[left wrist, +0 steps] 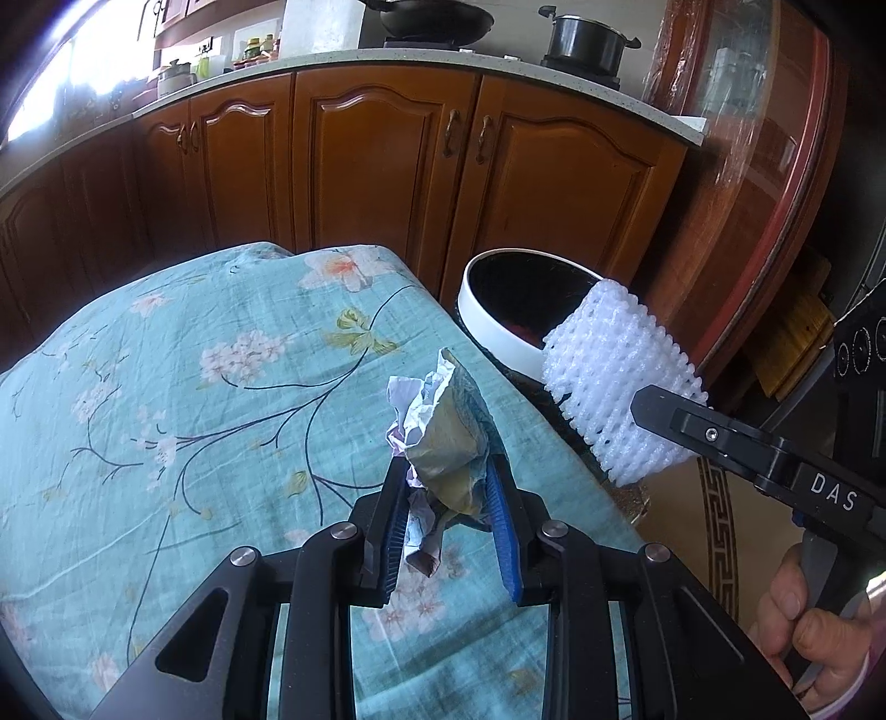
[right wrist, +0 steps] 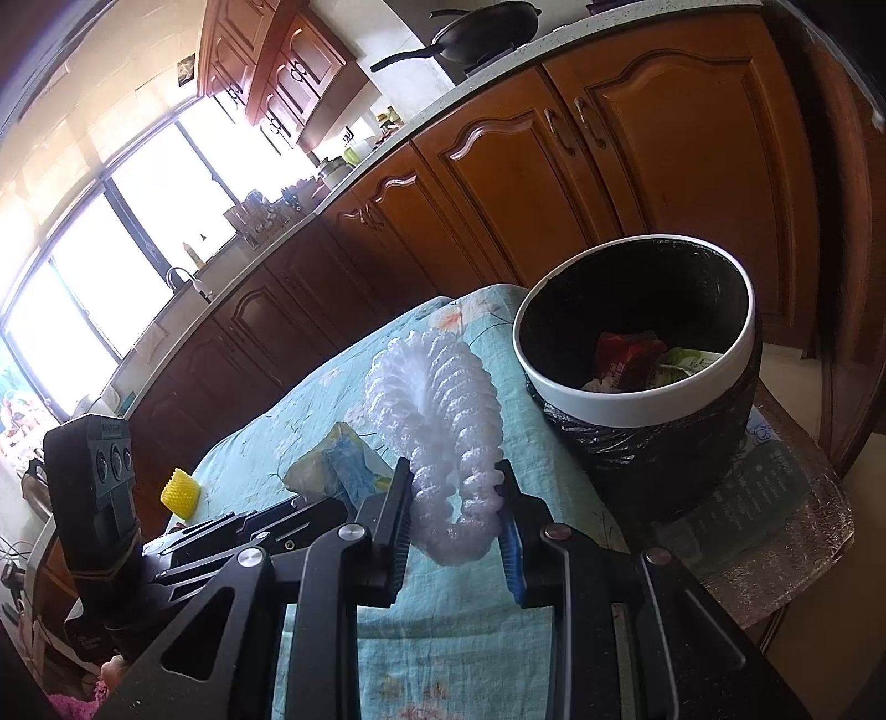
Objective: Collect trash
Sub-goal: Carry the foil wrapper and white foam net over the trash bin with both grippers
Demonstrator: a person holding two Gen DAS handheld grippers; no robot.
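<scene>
Holding a crumpled wad of wrappers and paper (left wrist: 443, 437) in my left gripper (left wrist: 449, 520), I have its jaws pinched narrow on the wad, the blue pads pressing it from both sides so that it sticks up above the fingertips. It hangs over the near right part of the bench (left wrist: 183, 354), which is covered with a teal cloth printed with blossoms and dark branches. My right gripper (right wrist: 455, 512) is clamped on a white foam fruit net (right wrist: 437, 421); the net is squeezed flat between the pads and fans out above them in a ribbed loop. In the left wrist view that net (left wrist: 614, 382) sits just in front of the bin's rim, and my hand (left wrist: 803, 615) shows at the lower right on the handle. Beyond the net, off the bench's right edge, stands the trash bin (right wrist: 637, 396), a white ring over a black liner, with a red packet (right wrist: 628, 351) and other scraps already inside. Farther left on the cloth lies a small yellow foam net (right wrist: 180, 493), well apart from both grippers. Behind everything run brown wooden cabinets (left wrist: 382, 166) under a pale worktop carrying a black wok (left wrist: 434, 19) and a pot (left wrist: 584, 36).
</scene>
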